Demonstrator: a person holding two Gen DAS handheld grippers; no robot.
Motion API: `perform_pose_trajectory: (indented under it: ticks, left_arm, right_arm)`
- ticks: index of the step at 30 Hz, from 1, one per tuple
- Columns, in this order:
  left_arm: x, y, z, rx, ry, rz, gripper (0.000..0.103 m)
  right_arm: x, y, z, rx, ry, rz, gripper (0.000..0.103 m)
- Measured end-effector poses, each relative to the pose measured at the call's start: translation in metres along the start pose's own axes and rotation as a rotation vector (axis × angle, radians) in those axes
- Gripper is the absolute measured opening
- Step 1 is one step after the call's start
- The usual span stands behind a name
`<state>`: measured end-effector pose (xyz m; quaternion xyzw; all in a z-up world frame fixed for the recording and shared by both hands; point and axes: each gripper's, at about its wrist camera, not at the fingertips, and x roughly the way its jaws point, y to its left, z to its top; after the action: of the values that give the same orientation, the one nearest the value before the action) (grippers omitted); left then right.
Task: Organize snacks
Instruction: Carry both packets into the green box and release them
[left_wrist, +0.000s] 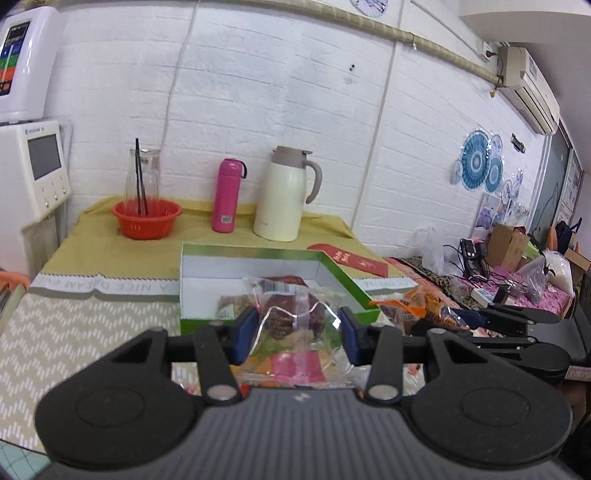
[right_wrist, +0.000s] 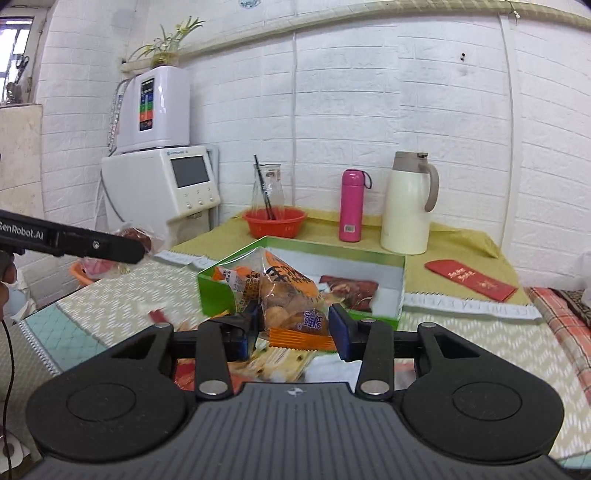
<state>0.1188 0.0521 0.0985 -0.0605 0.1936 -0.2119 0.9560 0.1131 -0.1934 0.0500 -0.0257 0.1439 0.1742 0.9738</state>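
Note:
My left gripper (left_wrist: 297, 328) is shut on a clear snack packet with dark red contents (left_wrist: 295, 317), held in front of the green box (left_wrist: 347, 275). My right gripper (right_wrist: 293, 326) is shut on an orange packet of small round snacks (right_wrist: 286, 295), held above the table before the same green box (right_wrist: 216, 286). The box has a white inside and holds a dark red packet (right_wrist: 349, 290). More loose packets (left_wrist: 295, 367) lie on the table under my left gripper. The right gripper with its orange packet also shows in the left wrist view (left_wrist: 428, 308).
At the back of the table stand an orange bowl (left_wrist: 147, 218) with a glass carafe, a pink flask (left_wrist: 227, 195) and a cream thermos jug (left_wrist: 282, 195). A red envelope (right_wrist: 471, 278) lies right of the box. White appliances (right_wrist: 162, 177) stand at the left.

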Motion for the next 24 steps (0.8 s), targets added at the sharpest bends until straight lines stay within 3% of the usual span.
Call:
perform_pose_trajectory:
  ticks: [10,19,24]
  left_arm:
    - [0.091,0.024,0.043,-0.032,0.043,0.084,0.045]
    - [0.169,0.051,0.049,-0.065,0.13,0.146,0.045]
    - [0.196,0.064,0.048,-0.071,0.16,0.173,0.045]
  right_arm:
    - [0.058,-0.038,0.022,0.052,0.041,-0.068,0.069]
    - [0.129,-0.05,0.024,0.068,0.13,-0.072,0.067]
    - [0.162,-0.057,0.022,0.102,0.186,-0.059,0.049]
